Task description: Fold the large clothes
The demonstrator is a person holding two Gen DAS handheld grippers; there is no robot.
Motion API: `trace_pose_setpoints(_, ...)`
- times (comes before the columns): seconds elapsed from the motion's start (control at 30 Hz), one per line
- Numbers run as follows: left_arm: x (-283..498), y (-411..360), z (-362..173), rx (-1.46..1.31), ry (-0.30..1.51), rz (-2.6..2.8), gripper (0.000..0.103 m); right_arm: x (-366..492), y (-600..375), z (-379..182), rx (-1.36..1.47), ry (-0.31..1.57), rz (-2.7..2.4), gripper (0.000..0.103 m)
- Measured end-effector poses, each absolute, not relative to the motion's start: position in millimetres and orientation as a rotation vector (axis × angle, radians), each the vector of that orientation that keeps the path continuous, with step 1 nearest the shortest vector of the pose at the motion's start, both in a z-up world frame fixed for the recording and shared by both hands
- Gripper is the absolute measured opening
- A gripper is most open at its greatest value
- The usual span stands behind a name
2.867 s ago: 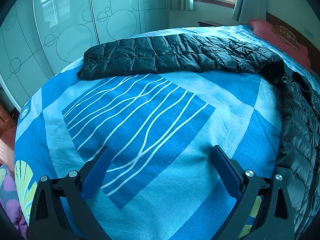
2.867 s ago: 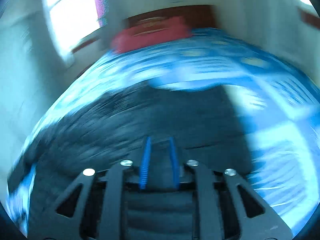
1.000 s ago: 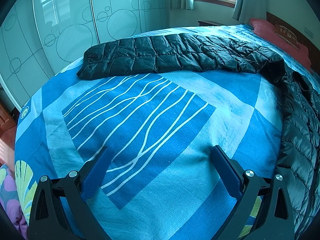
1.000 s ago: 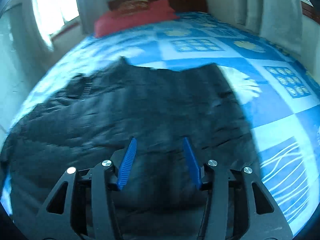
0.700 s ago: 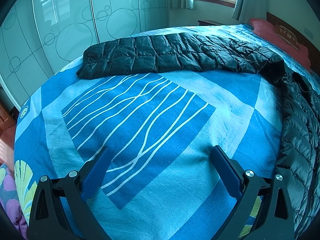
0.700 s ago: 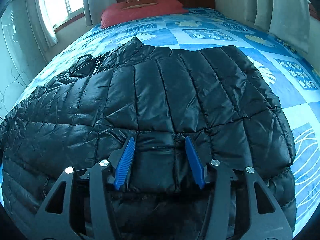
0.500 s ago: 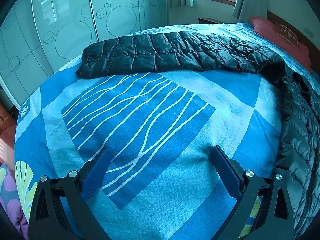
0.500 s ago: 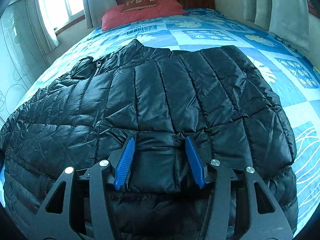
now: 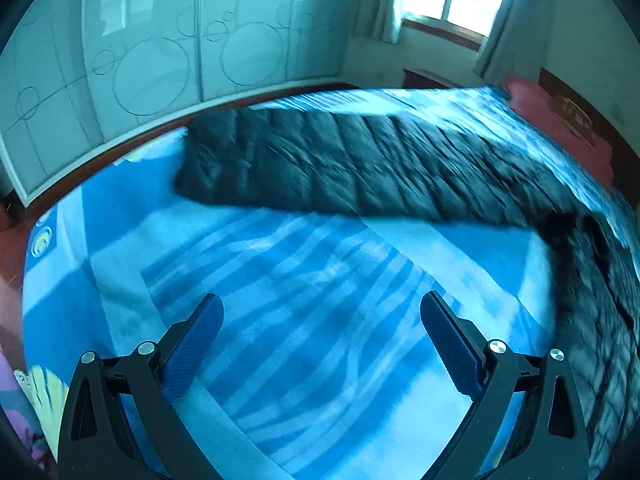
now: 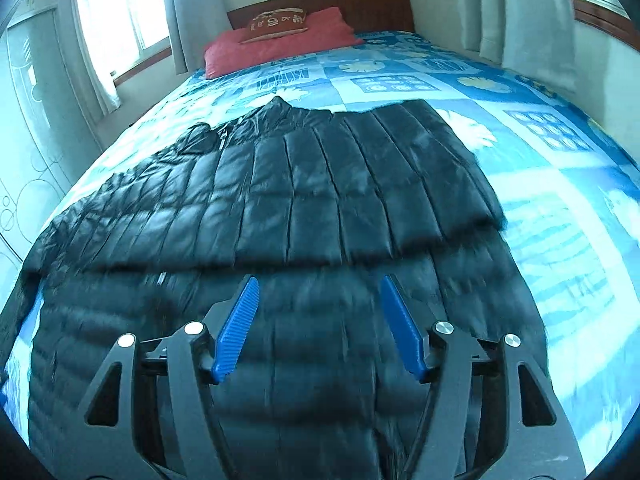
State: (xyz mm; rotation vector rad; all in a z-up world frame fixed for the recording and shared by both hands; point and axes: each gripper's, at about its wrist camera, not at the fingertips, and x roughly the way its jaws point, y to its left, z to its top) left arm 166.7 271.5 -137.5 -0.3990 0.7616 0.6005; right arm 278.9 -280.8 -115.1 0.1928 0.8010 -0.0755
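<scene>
A black quilted down jacket lies spread on the blue patterned bed, one side folded over the body. Its long sleeve stretches across the far part of the bed in the left wrist view, and the body runs down the right edge. My left gripper is open and empty above bare bedsheet, short of the sleeve. My right gripper is open and empty, above the jacket's lower part.
A red pillow and wooden headboard are at the bed's far end. Glass wardrobe doors stand beyond the bed's edge on the left. Windows with curtains line the walls. The floor shows left.
My left gripper has lifted and tilted up, so the sleeve sits lower in view and blurs. My right gripper has pulled back and risen; its fingers have spread wider.
</scene>
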Motion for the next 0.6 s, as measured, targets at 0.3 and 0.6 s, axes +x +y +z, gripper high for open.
trace_pose_setpoints(0.3,180,336,-141,-0.503,0.720,0.672,0.098,281,-274,-114,0.167,0.795,-0.086,0.063)
trace_pose_setpoints(0.6,186,378,-145,-0.638,0.674,0.707,0.098,359,-273,-92,0.075,0.723,-0.108,0.063)
